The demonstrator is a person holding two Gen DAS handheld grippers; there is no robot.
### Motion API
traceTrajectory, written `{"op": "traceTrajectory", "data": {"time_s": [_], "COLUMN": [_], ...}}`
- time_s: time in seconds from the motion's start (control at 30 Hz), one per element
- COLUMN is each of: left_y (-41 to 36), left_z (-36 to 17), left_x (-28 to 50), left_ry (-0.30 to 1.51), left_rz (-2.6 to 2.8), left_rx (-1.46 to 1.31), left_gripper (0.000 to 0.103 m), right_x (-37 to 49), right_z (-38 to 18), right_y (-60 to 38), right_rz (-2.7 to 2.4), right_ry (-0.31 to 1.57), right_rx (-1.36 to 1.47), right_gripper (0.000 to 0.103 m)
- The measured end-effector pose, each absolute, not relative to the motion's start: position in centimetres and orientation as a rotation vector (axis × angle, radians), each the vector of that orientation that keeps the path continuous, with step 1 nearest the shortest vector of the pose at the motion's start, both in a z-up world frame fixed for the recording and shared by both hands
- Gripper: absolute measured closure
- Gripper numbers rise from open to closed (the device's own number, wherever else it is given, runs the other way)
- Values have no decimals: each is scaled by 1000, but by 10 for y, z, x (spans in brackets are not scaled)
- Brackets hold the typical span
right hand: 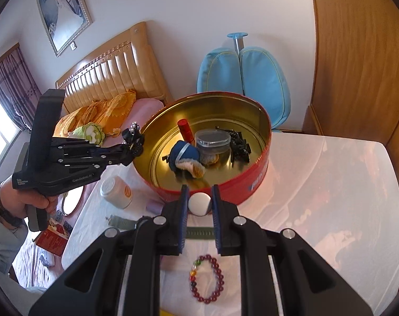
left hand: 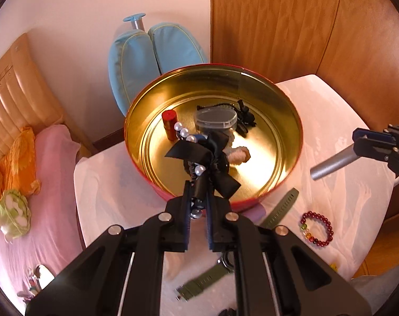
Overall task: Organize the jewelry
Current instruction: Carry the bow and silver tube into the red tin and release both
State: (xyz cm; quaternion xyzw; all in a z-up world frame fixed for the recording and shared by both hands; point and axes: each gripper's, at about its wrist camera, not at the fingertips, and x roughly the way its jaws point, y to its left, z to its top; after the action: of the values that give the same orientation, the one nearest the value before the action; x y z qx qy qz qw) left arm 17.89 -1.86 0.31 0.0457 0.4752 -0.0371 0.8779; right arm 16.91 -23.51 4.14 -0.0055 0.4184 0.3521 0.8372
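My left gripper (left hand: 198,193) is shut on a black ribbon bow strung with pearls (left hand: 199,155), held above the near rim of the round tin (left hand: 291,110), which is red outside and gold inside. In the right wrist view a hand holds that left gripper (right hand: 132,142) at the tin's (right hand: 262,131) left rim with the bow (right hand: 133,135) at its tip. My right gripper (right hand: 199,194) is shut on a grey tube (right hand: 199,203), seen end-on before the tin's front wall. From the left wrist view the right gripper (left hand: 363,143) and its tube (left hand: 331,164) hang right of the tin.
Inside the tin lie a red lipstick (right hand: 185,129), a clear lidded pot (right hand: 212,138), black clips (right hand: 239,144) and a blue fuzzy pouch (right hand: 186,158). On the white table (right hand: 331,184) are a red bead bracelet (right hand: 207,279), a green watch (left hand: 281,208) and a white jar (right hand: 116,192). A bed stands left.
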Motion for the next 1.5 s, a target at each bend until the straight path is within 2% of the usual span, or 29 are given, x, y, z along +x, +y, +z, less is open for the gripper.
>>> {"op": "traceTrajectory", "data": {"time_s": [0.27,0.57,0.8,0.9,0.93,0.97,1.03,1.17,1.23,1.27,1.3,1.33,1.4,1.43,1.47,1.5], "left_y": [7,9,6,-3,-6,-9,-12,-15,-16,-17,-16,-18,-17,-18,-18,-18], "left_z": [-32,-64,-68,-70,-71,-70,-66,-61,-56,-53,-51,-47,-43,-43,-42,-42], "left_x": [261,275,282,278,278,277,271,262,256,252,250,253,248,247,244,242], "left_ry": [1130,1222,1242,1242,1243,1235,1204,1169,1146,1136,1124,1111,1094,1089,1085,1083], "left_rz": [-115,-138,-94,-77,-74,-63,-40,-2,6,16,33,35,39,38,37,36], "left_rx": [132,172,235,288,300,314,341,367,364,363,364,360,350,348,348,348], "left_gripper": [93,93,92,84,77,65,48,36,36,34,32,31,31,31,31,31], "right_x": [251,319,332,330,330,332,333,335,337,337,337,337,336,332,329,326], "right_z": [44,13,-23,-30,-33,-35,-39,-46,-49,-50,-50,-50,-48,-45,-41,-38], "right_y": [-185,-145,-130,-129,-127,-126,-125,-126,-123,-123,-123,-123,-120,-118,-116,-115], "right_rz": [756,711,674,673,663,652,634,619,609,604,601,612,651,660,665,677], "right_ry": [880,963,1073,1095,1105,1114,1130,1143,1145,1147,1143,1139,1130,1113,1099,1086], "right_rx": [6,-31,-99,-110,-122,-134,-144,-145,-150,-154,-153,-143,-132,-146,-159,-165], "right_gripper": [85,85,85,85,85,85,85,84,84,76,60,56,38,34,25,23]}}
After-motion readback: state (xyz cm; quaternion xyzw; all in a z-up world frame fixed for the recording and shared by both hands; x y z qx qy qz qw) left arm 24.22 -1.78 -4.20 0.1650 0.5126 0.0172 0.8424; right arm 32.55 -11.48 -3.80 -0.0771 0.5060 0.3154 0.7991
